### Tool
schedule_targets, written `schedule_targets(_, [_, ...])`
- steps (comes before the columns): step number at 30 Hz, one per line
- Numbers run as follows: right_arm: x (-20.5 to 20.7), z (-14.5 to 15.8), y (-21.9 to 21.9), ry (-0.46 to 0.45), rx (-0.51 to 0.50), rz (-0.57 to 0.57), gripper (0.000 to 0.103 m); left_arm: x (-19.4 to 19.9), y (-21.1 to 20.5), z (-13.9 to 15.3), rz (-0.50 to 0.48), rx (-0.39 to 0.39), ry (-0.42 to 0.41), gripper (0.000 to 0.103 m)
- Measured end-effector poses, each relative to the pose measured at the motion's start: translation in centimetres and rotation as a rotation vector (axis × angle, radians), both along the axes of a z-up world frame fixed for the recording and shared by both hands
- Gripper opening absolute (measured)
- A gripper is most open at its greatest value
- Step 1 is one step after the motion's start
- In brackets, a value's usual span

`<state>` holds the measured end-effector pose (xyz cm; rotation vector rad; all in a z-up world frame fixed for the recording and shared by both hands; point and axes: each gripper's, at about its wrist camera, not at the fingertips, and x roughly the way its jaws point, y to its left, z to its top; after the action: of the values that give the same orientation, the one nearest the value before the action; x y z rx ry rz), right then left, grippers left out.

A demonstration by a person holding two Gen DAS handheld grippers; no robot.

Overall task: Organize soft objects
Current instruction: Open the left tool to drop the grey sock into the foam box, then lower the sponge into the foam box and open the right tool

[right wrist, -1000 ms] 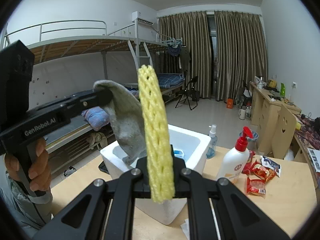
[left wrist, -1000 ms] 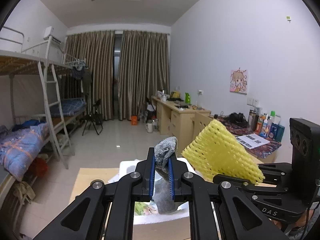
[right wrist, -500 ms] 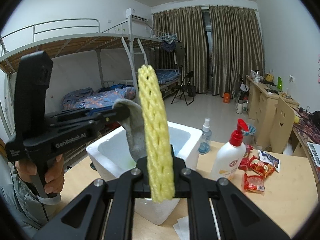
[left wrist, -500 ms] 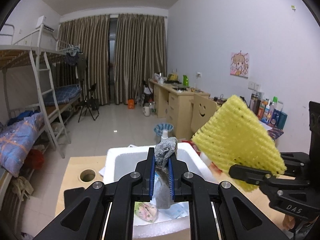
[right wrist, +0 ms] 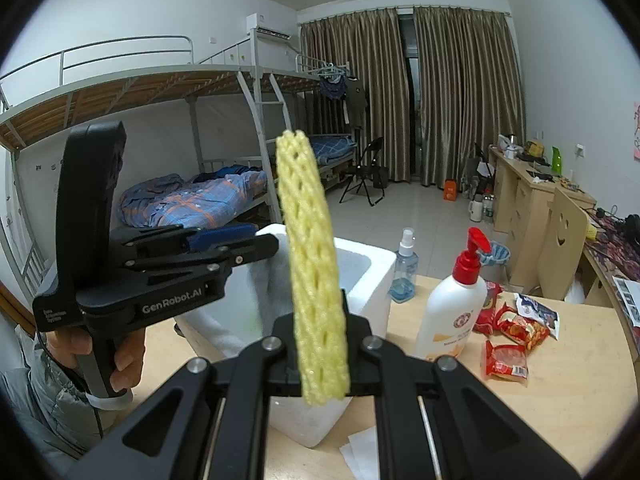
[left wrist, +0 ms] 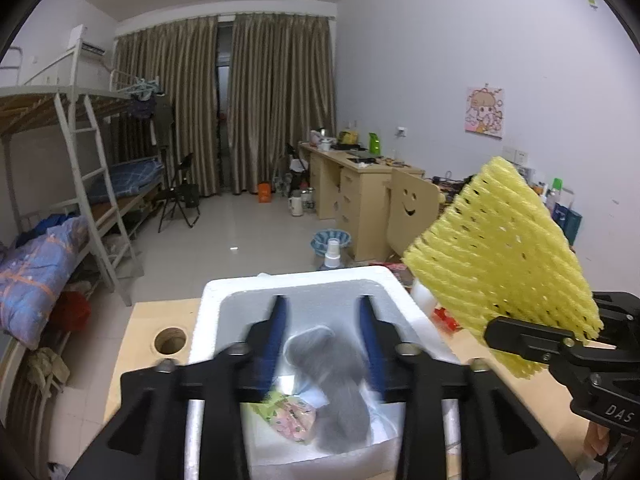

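Left gripper [left wrist: 322, 330] hangs over the white foam box [left wrist: 208, 304] on the wooden surface [right wrist: 520, 408], and its jaws have just been opening: the blue pads stand apart with the grey sock [left wrist: 336, 384] between them but clear of both, a blurred shape inside the box that looks to be falling or just landed beside a floral bundle [left wrist: 290, 420]. Right gripper [right wrist: 320, 344] is clamped tight on the yellow foam net [right wrist: 314, 272], which stands nearly upright above its fingers, level with the box's right side and not yet over the opening. Judging by this, the sock's drop is the step in hand and the net comes next. To finish well, the left hand should lift straight up with the pads wide, so no cloth snags and gets dragged back over the rim. The right should then carry the net over the middle of the opening and lower it before letting go, since so light a piece can bounce out or tip onto the surface. A pump bottle [right wrist: 456, 304], a spray bottle [right wrist: 404, 268] and red snack packets [right wrist: 508, 340] sit to the box's right in the right wrist view and are best kept clear of.
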<state>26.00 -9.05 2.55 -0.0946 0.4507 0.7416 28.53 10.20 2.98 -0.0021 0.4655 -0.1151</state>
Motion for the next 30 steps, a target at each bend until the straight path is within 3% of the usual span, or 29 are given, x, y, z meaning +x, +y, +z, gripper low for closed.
schedule_targets(2, [0.1,-0.1,-0.1,0.002,0.0,-0.004,0.013,0.0,0.2,-0.1,0.019,-0.001,0.001,0.086])
schedule_targets(7, [0.2,-0.1,-0.1,0.001,-0.001,-0.006,0.013,-0.6,0.5,0.2,0.051,0.003,-0.037,0.102])
schedule_targets(18, [0.0,0.1,0.2,-0.006,-0.004,-0.003,0.013,-4.9,1.9,1.7,0.171,-0.01,-0.145,0.103])
schedule_targets(30, [0.1,0.4,2.6,-0.013,-0.023,0.026,0.013,-7.8,3.2,2.3,0.179,0.014,-0.167,0.103])
